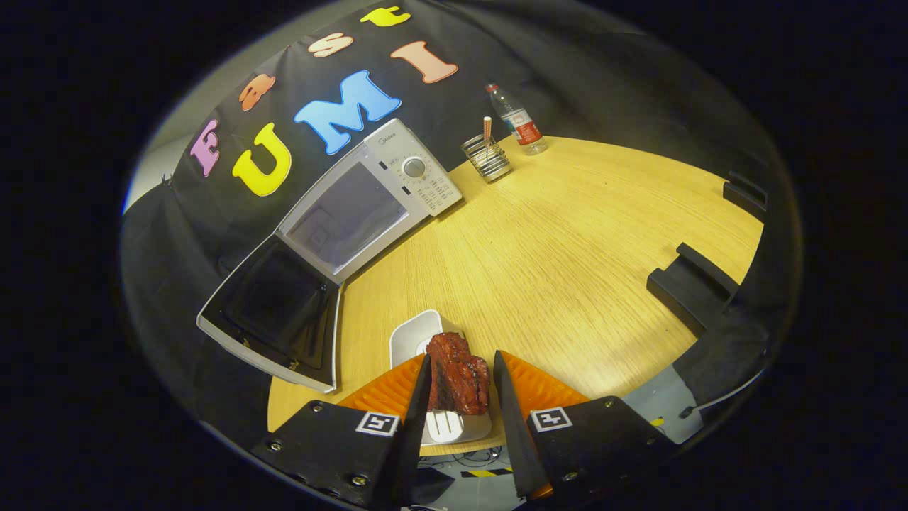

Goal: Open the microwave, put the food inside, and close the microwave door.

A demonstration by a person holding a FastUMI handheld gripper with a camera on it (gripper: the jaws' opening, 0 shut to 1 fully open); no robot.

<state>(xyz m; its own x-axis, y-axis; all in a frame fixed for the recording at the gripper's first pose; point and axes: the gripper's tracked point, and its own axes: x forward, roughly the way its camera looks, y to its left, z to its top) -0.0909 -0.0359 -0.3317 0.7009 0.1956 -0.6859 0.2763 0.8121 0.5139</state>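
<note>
Between our gripper's fingers we've got the food, a dark reddish-brown slab that looks like grilled meat. The left finger sits right against it, but on the right side we see a sliver of gap, so we honestly can't tell if it's a proper squeeze or just a loose cradle. Right under and behind the meat there's a white rectangular dish on the wooden table, and whether the meat is touching the dish is hard to make out from this angle.

Beyond the fingers, off to the left, the microwave stands at the table's far edge with its door swung wide open toward us. Further back we spot a wire holder with a stick in it and a plastic water bottle beside it.
</note>
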